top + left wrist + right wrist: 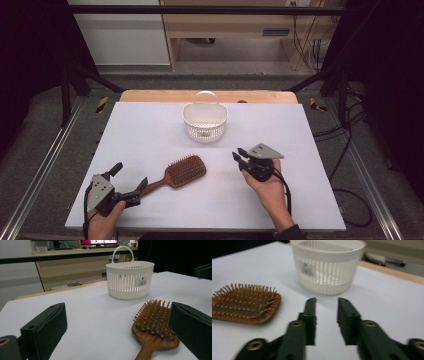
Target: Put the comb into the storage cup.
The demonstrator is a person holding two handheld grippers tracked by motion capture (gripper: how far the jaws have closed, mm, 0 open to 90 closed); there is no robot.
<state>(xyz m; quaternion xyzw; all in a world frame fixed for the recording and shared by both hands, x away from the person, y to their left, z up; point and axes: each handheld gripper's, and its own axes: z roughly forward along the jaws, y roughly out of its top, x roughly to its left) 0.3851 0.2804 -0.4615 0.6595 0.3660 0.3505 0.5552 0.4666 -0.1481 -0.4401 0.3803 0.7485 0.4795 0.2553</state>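
Hairbrush (184, 172), wooden with bristles up, lies flat on the white desk (150, 135), its handle pointing toward the left tongs (131, 182). Those tongs gape wide, one jaw on each side of the handle's end, with no pad pressing on it. In the left gripper view the brush head sits just inside the right-hand jaw. Farther back on the desk stands a white slatted basket (205, 122), upright, its handle raised. The right tongs (240, 154) are parted with nothing between the jaws, aimed toward the basket and well apart from the brush.
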